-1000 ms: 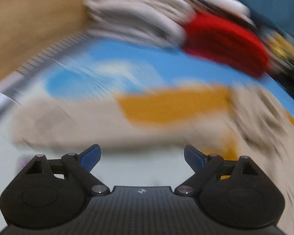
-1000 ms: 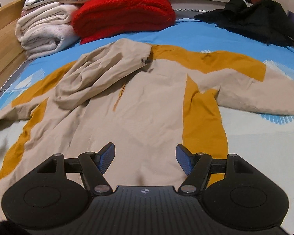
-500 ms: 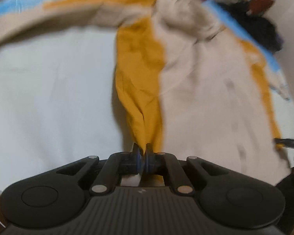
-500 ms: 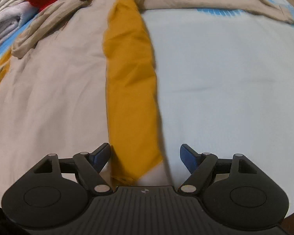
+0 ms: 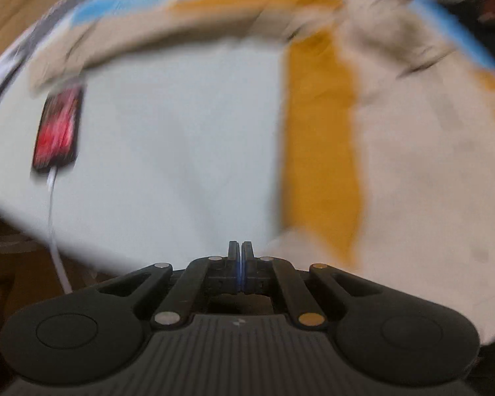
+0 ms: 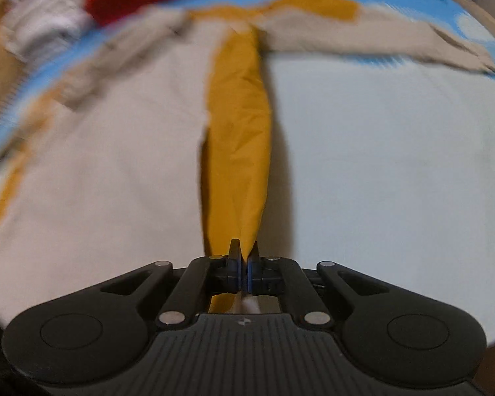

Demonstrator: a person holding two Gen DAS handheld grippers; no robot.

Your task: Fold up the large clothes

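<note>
No legible text, label, brand or number in either view. Small pale emblem on ribbed black housing of left gripper [image 5: 240, 265], and same on right gripper [image 6: 244, 262]: shape only, no letters. Phone [image 5: 58, 127] screen on bed sheet [image 5: 168, 151] shows red and dark smear, motion-blurred, nothing readable. Jacket [image 6: 237, 138] fabric plain beige and mustard, no print or tag visible.
</note>
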